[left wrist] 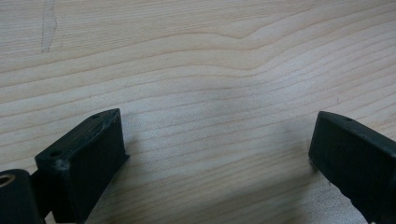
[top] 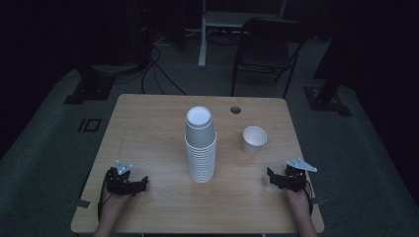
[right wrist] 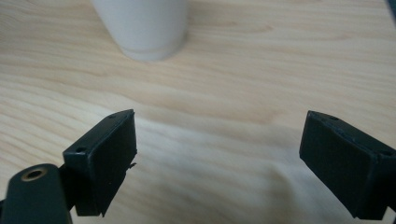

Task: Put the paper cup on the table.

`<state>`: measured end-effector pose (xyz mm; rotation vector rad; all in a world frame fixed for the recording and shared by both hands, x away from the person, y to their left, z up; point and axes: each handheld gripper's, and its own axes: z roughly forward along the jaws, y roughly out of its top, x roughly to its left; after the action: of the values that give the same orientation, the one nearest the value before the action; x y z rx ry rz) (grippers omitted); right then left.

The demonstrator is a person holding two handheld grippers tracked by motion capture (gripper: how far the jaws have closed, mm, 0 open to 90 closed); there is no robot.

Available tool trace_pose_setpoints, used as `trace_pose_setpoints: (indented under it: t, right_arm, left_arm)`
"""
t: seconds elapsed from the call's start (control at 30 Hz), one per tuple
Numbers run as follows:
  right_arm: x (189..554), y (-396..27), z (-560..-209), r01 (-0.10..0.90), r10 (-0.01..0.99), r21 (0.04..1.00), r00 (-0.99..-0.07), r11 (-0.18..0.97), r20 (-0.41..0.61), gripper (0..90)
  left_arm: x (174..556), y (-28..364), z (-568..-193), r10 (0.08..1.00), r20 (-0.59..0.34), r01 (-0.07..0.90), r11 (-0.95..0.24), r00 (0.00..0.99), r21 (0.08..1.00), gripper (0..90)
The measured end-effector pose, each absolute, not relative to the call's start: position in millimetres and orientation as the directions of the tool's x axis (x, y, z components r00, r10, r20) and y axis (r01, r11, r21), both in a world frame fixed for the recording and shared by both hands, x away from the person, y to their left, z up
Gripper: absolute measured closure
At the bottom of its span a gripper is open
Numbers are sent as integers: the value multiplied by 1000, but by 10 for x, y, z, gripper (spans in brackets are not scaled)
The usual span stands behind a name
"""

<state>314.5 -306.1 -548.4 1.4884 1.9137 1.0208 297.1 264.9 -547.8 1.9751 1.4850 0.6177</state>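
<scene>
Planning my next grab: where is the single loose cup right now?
In the high view, the single cup stands upright right of the cup stack, just below the table's round hole.

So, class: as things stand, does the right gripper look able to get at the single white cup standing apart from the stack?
Probably yes. The right gripper sits open, with bare table between it and the single cup. The cup stack stands off to the side.
</scene>
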Motion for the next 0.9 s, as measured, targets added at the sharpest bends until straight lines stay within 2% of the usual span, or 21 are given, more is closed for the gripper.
trace_pose_setpoints:
  t: [0.77,0.9]
  right_arm:
    - [2787,-3226,-5522,645,982,760,-180,80,50,106]
    - [2735,-3243,-5526,658,989,751,-139,55,49,106]
  left_arm:
    - [2968,2649,-5478,963,17,691,-205,269,693,39]
    - [2966,2648,-5478,964,16,691,-203,267,694,39]
